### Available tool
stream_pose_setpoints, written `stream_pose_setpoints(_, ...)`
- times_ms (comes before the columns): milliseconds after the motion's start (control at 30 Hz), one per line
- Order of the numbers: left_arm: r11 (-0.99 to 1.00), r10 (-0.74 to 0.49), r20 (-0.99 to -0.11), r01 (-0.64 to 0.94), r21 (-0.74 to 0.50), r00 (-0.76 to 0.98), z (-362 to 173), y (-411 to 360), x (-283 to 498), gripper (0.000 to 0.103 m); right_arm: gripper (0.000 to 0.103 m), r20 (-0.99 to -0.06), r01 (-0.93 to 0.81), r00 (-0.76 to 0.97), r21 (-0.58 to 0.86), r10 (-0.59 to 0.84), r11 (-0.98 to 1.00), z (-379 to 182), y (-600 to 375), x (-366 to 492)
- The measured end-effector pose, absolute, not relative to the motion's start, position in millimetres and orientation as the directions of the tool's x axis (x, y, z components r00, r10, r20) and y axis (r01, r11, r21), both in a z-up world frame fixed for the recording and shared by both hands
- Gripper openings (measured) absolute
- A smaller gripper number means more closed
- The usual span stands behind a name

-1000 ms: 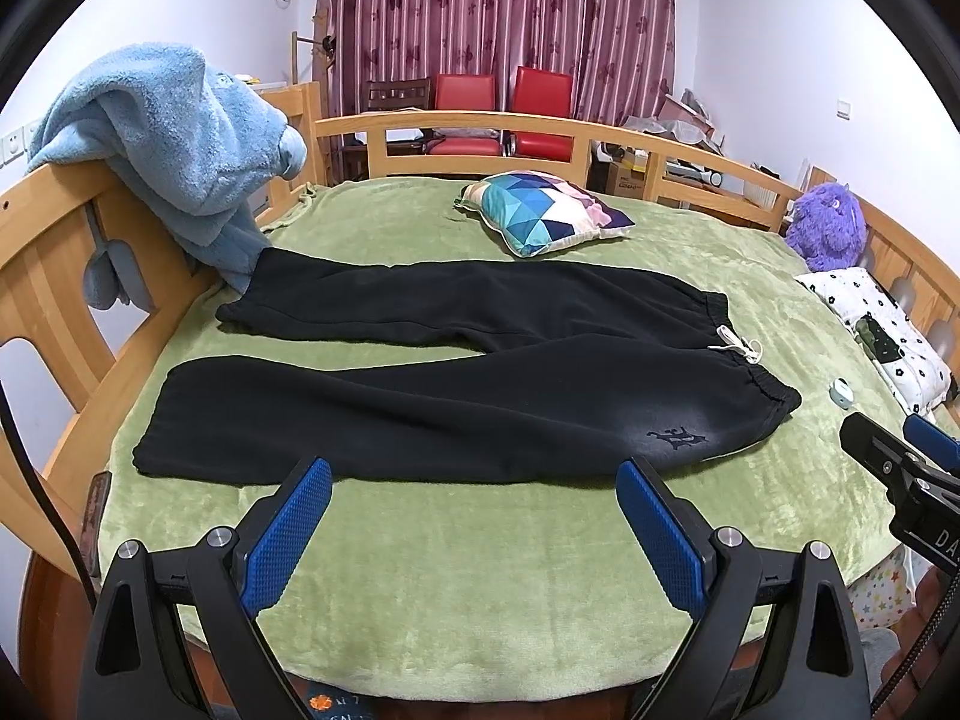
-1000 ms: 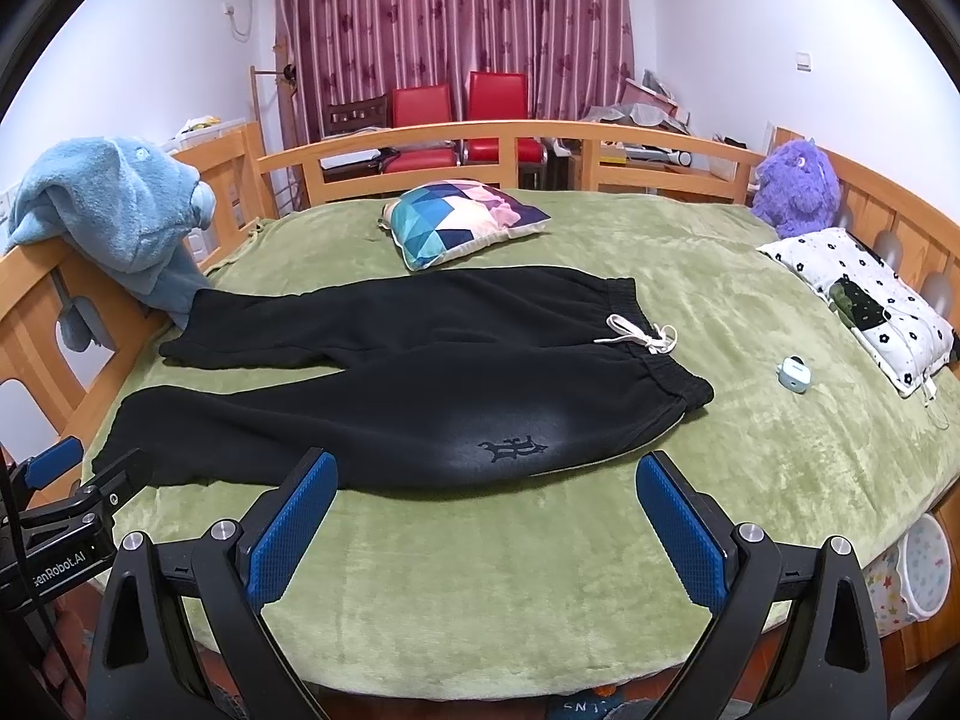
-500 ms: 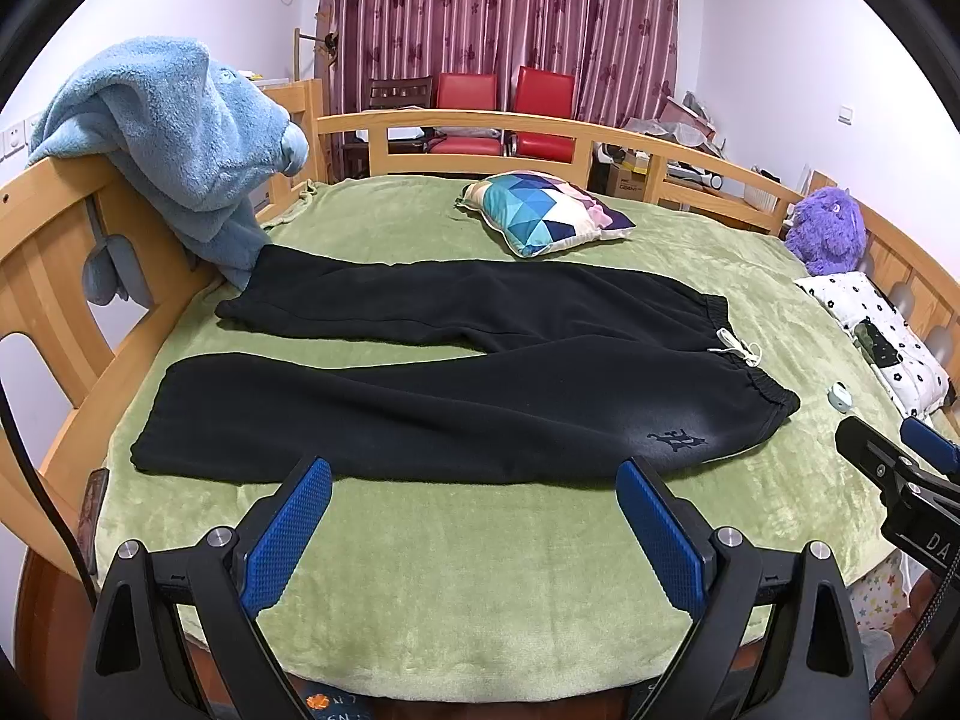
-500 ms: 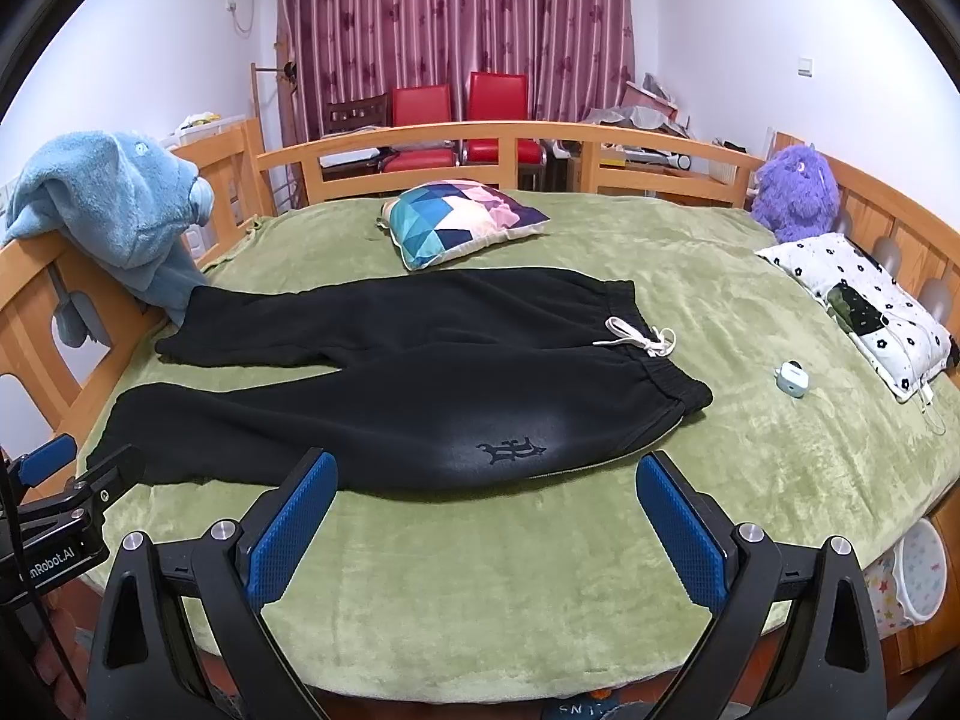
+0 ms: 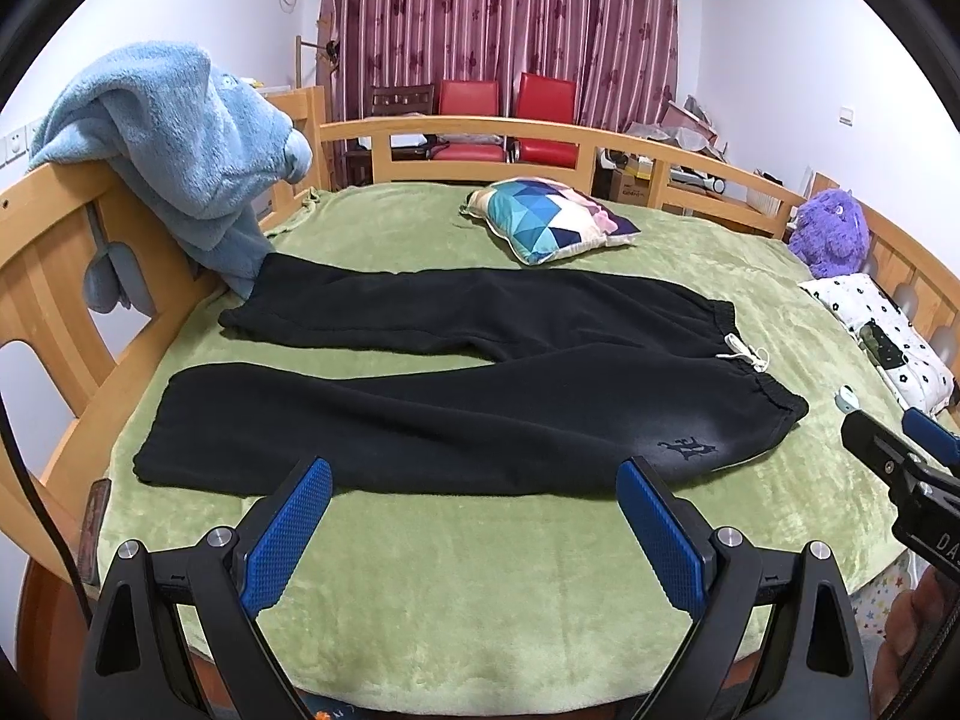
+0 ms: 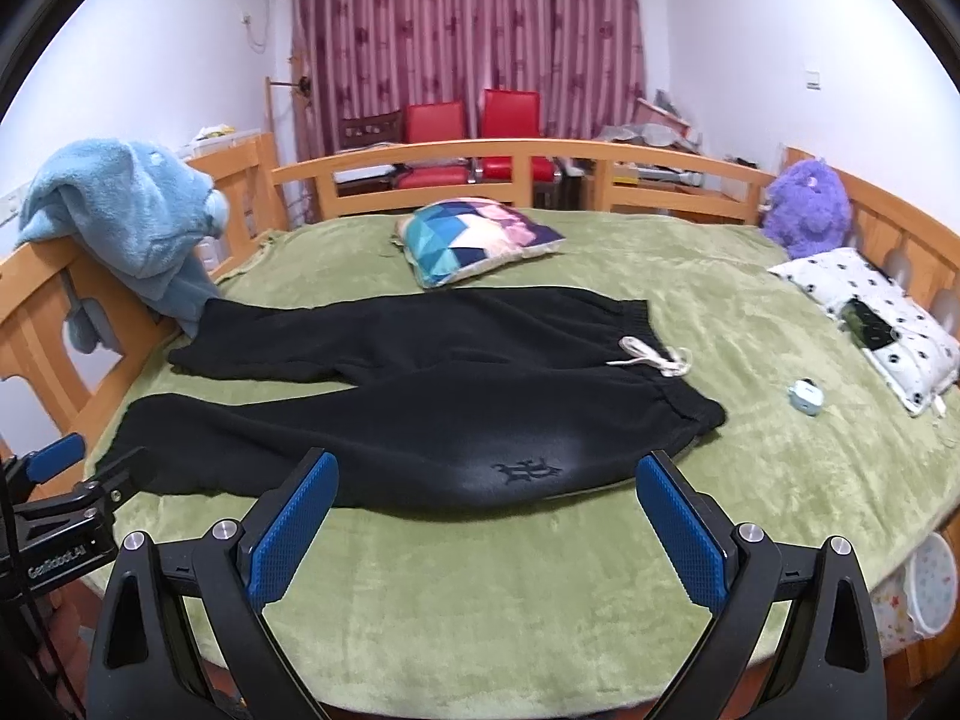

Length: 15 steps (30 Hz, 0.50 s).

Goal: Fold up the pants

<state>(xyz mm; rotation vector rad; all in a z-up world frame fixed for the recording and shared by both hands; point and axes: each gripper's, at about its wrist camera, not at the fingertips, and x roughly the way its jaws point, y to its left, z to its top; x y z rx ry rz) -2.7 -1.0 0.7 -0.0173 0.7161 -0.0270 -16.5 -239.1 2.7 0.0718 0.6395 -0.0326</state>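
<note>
**Black sweatpants laid out flat, both grippers parked at the near edge**

So the big thing here is the wooden-framed bed with a fuzzy green blanket over it, taking up basically the whole room. Spread across it are the black fleece sweatpants, lying flat and unfolded, legs pointing left and slightly splayed apart, waistband on the right with the white drawstring hanging off it. There's a small dark logo near the hip on the near leg.

A fluffy light-blue blanket is slung over the left bed rail, its lower end touching the far leg's cuff. Behind the pants sits a geometric-print throw pillow, and on the far right a purple plush toy beside a white black-spotted pillow. A little pale-blue case lies on the blanket right of the waistband.

The left gripper and right gripper both hover over the near edge of the bed, blue pads spread wide, holding nothing, not touching the pants.
</note>
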Motion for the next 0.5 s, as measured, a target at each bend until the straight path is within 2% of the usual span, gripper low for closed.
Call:
stream_pose_setpoints(100,0.999,-0.041,-0.682,0.021,-0.038,0.730,-8,7,12,0.096,0.096,-0.614,0.026,0.789,0.061,0.017,0.998,-14,-242,-4)
stream_pose_setpoints(167,1.000,-0.024,-0.695,0.007,-0.028,0.719,-17,12,21,0.096,0.091,-0.640,0.013,0.767,0.064,0.032,0.998,-30,-247,8)
stream_pose_setpoints(233,1.000,-0.011,-0.716,-0.005,-0.019,0.698,-30,15,32,0.095,0.080,-0.686,0.010,0.727,0.056,0.031,0.998,-50,-251,22)
stream_pose_setpoints(333,0.999,-0.007,-0.748,-0.022,-0.029,0.664,-51,25,46,0.094,0.071,-0.733,0.004,0.680,0.027,0.017,1.000,-77,-256,43)
stream_pose_setpoints(500,0.997,-0.044,-0.785,-0.019,-0.070,0.618,-80,44,74,0.093,0.071,-0.775,0.013,0.631,0.057,0.036,0.998,-109,-271,74)
